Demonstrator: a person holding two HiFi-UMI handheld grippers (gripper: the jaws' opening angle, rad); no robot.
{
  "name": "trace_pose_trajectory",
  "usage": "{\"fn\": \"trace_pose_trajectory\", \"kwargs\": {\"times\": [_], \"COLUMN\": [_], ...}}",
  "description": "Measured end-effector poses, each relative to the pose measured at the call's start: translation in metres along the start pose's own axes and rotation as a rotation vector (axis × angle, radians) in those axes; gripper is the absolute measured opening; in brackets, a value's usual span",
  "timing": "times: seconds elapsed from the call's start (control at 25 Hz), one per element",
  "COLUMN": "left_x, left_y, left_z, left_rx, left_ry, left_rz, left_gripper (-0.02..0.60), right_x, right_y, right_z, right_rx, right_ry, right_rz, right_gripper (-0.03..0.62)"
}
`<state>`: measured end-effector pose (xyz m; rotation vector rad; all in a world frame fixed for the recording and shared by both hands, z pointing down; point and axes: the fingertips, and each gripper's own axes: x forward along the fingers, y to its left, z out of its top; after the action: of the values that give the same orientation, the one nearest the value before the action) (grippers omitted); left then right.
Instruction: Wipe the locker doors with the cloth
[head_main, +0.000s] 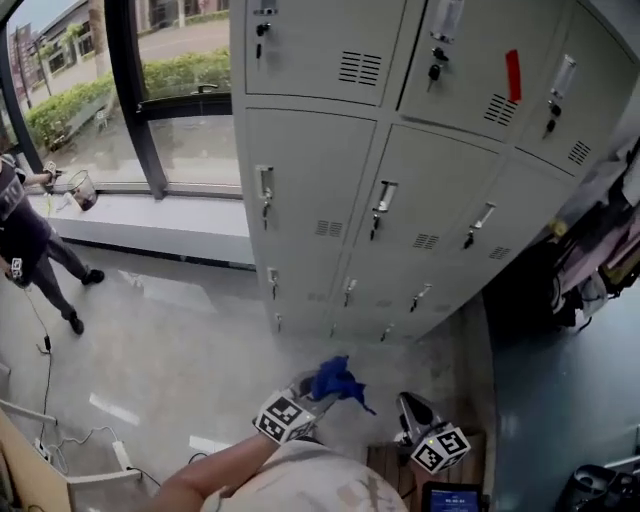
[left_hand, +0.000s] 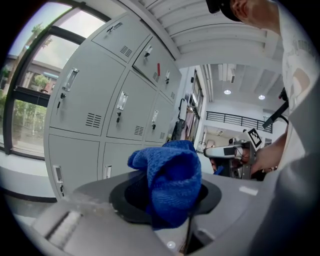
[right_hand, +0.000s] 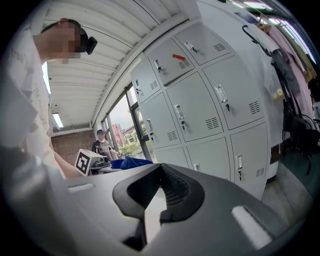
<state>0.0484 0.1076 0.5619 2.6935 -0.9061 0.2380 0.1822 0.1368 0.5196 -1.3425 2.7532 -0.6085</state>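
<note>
A bank of grey locker doors (head_main: 400, 170) stands ahead, each with a handle, a key and a vent. My left gripper (head_main: 318, 388) is shut on a bunched blue cloth (head_main: 338, 380), held low in front of the bottom row and apart from the doors. In the left gripper view the blue cloth (left_hand: 170, 182) bulges up between the jaws. My right gripper (head_main: 412, 410) hangs beside it at the right, shut with nothing in it. The right gripper view shows the lockers (right_hand: 200, 110) at the right and the blue cloth (right_hand: 129, 162) far left.
A red tag (head_main: 513, 74) sticks to an upper door. Large windows (head_main: 150, 90) and a low sill (head_main: 160, 225) lie left of the lockers. A person (head_main: 30, 240) stands at the far left. Bags and clothes (head_main: 600, 250) hang at the right. Cables (head_main: 50, 400) trail on the floor.
</note>
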Motion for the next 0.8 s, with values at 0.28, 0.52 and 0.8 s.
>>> {"fn": "trace_pose_trajectory", "kwargs": {"times": [0.28, 0.52, 0.8], "left_x": [0.024, 0.042, 0.078], "left_y": [0.042, 0.064, 0.076], "left_z": [0.018, 0.019, 0.032], "left_rx": [-0.020, -0.020, -0.010], "left_ry": [-0.013, -0.003, 0.016], "left_rz": [0.004, 0.039, 0.090], "left_gripper": [0.152, 0.152, 0.152], "right_x": [0.024, 0.033, 0.059], "right_y": [-0.019, -0.046, -0.088], "right_z": [0.012, 0.018, 0.035], "right_rx": [-0.018, -0.003, -0.011], "right_ry": [0.045, 0.046, 0.032], "right_rz": [-0.040, -0.066, 0.004], "right_gripper": [0.003, 0.003, 0.003]}}
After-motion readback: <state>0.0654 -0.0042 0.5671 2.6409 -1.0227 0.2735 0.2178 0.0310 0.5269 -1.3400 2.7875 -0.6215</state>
